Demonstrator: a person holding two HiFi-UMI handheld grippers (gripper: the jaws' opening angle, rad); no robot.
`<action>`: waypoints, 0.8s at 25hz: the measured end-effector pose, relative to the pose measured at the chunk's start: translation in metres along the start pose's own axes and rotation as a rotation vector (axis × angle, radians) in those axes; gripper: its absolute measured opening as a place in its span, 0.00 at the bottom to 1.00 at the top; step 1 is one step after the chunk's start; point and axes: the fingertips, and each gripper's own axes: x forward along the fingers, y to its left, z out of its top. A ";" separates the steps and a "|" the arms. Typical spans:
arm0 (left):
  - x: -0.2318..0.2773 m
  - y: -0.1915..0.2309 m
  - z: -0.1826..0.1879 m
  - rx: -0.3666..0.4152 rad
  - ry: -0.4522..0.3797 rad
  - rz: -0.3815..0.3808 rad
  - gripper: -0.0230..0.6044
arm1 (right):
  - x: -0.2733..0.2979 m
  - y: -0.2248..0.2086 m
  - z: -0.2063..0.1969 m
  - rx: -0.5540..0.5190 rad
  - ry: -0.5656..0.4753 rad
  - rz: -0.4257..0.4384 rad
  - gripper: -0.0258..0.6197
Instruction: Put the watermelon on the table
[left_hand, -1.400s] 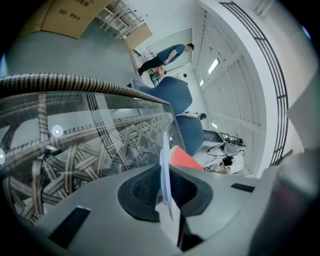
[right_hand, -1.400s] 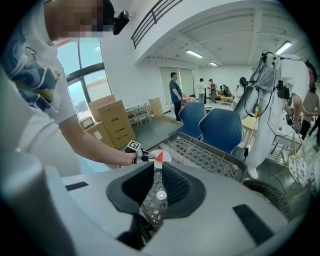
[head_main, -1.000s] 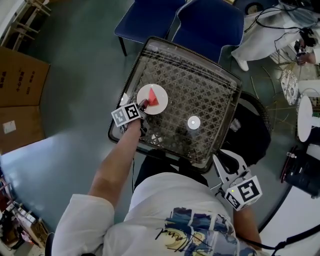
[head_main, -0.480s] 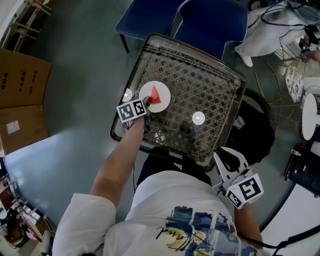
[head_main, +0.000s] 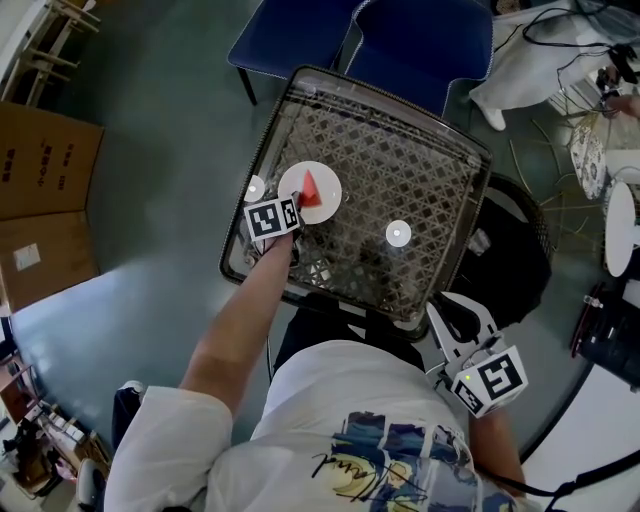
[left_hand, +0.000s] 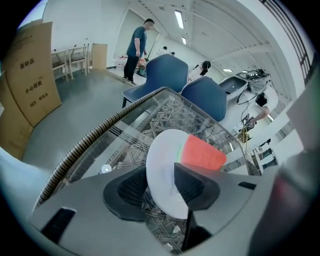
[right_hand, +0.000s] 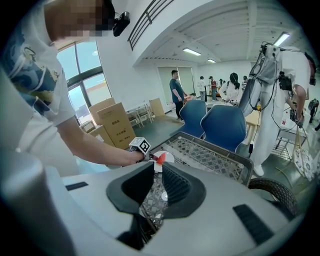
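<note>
The left gripper (head_main: 292, 208) (left_hand: 160, 172) is opening its jaws around the near rim of the white plate (head_main: 325, 175) (left_hand: 162, 170), its pads no longer pinching it; compared with a second ago its marker cube has rolled, while plate and hand are staying at the same spot; the watermelon (head_main: 308, 190) (left_hand: 202, 154) slice is lying on that plate, left of centre on the lattice table (head_main: 400, 170) (right_hand: 215, 157); the right gripper (head_main: 440, 320) (right_hand: 157, 167) is hanging at lower right as before, jaws slightly apart, holding nothing; the cardboard box (left_hand: 35, 75) at upper left is showing Chinese characters, too small to read surely.
</note>
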 end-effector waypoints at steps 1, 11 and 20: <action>0.000 0.001 0.001 0.014 0.001 0.013 0.28 | -0.001 0.000 0.000 0.000 -0.002 -0.001 0.12; 0.004 0.006 0.001 0.121 0.002 0.096 0.30 | -0.008 -0.005 -0.009 0.010 -0.007 -0.014 0.12; -0.017 0.008 -0.002 0.070 -0.091 0.160 0.30 | -0.023 -0.019 -0.034 -0.040 -0.042 0.028 0.12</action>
